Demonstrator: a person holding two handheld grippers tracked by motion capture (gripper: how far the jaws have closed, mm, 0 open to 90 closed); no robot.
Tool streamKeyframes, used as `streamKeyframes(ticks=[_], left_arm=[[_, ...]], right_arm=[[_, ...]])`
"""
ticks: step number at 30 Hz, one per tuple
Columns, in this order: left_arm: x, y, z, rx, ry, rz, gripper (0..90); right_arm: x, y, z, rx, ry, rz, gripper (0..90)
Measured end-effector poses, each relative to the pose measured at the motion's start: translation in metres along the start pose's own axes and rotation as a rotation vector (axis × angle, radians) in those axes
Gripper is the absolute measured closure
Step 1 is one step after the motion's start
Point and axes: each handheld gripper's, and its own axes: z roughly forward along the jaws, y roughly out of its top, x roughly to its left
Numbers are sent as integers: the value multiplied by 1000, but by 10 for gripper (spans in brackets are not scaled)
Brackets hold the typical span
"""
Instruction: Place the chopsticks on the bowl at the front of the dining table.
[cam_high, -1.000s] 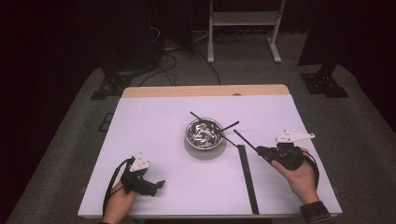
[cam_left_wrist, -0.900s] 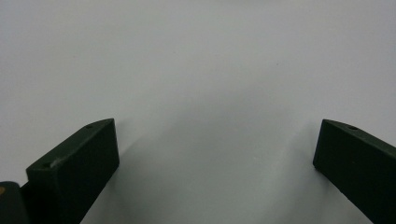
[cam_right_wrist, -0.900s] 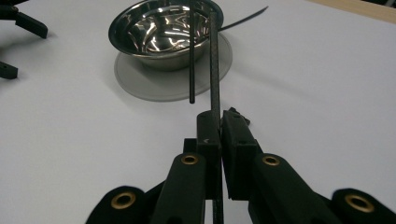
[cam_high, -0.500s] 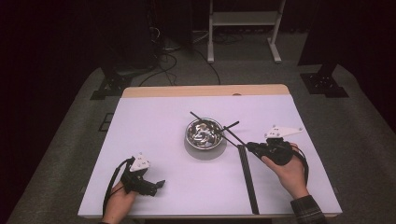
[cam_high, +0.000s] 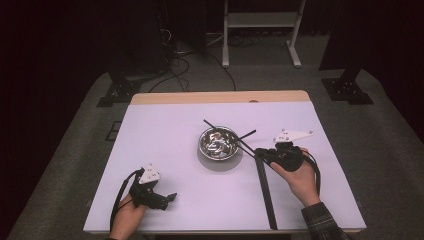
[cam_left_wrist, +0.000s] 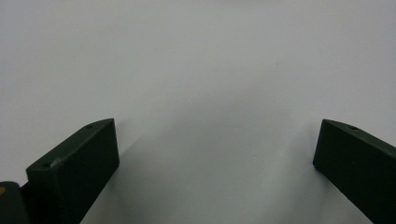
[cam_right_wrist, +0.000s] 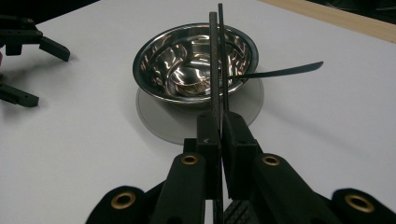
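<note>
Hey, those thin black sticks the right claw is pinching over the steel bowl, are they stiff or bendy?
Probably stiff: the sticks run straight past the right claw without sagging. Likely light, being so thin. They may pivot in the grip, since it clamps them near one end.

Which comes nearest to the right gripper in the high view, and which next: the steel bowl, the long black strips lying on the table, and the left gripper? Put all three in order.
Measured from the right gripper:
1. Long black strips: lying on the table just below its fingers.
2. Steel bowl: at the table's middle, to its left.
3. Left gripper: at the near left edge.
</note>
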Motion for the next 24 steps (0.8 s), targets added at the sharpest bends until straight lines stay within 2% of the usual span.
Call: streamKeyframes(ticks=[24], left_arm=[[0,0,0,-1,1,1,0]], right_arm=[[16,27,36,4,40,-21,858]])
